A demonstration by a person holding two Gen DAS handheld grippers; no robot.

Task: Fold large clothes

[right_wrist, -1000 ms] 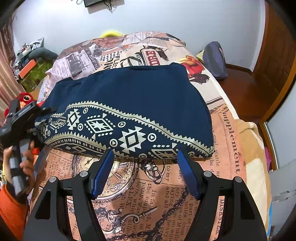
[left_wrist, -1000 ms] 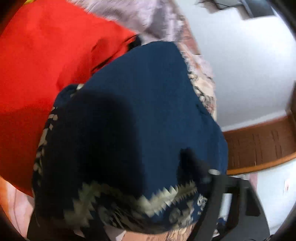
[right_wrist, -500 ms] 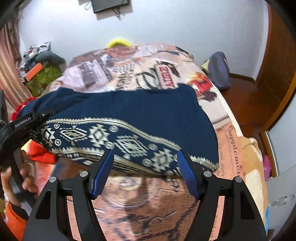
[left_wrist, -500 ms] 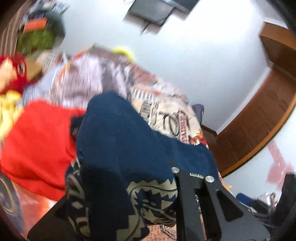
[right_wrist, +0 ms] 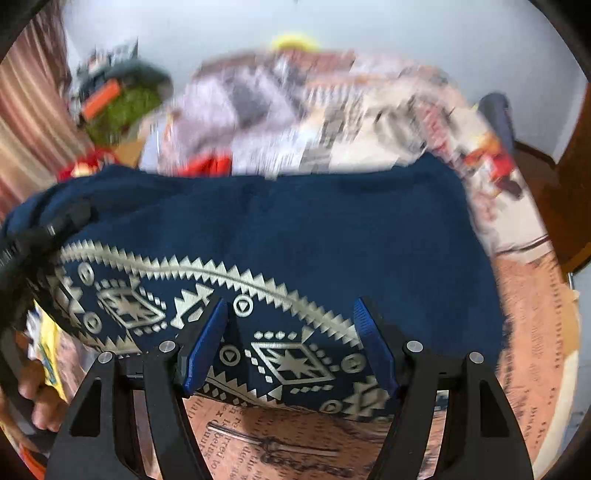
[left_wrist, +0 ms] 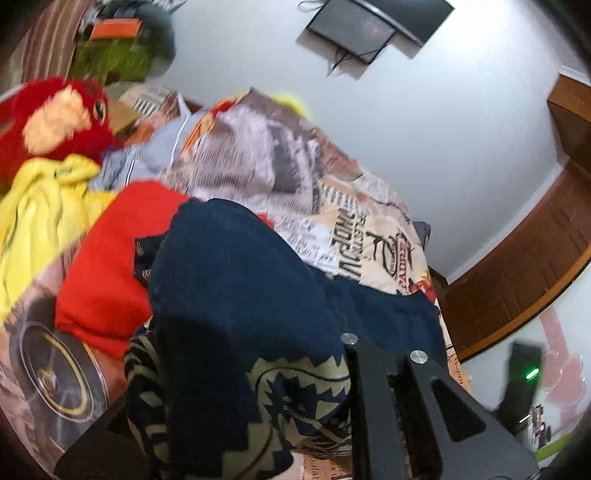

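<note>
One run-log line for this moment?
left claw: shut on navy garment | right claw: open, straddling patterned hem | bed: garment lying across it, lifted at left end

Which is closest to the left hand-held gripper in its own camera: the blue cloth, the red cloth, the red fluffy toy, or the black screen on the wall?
1. Blue cloth, draped over the left hand-held gripper.
2. Red cloth, just behind, left.
3. Red fluffy toy, far left.
4. Black screen, top, on the wall.

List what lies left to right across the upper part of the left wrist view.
red plush toy → yellow garment → red garment → navy patterned garment → newspaper-print bedspread → wooden door frame
</note>
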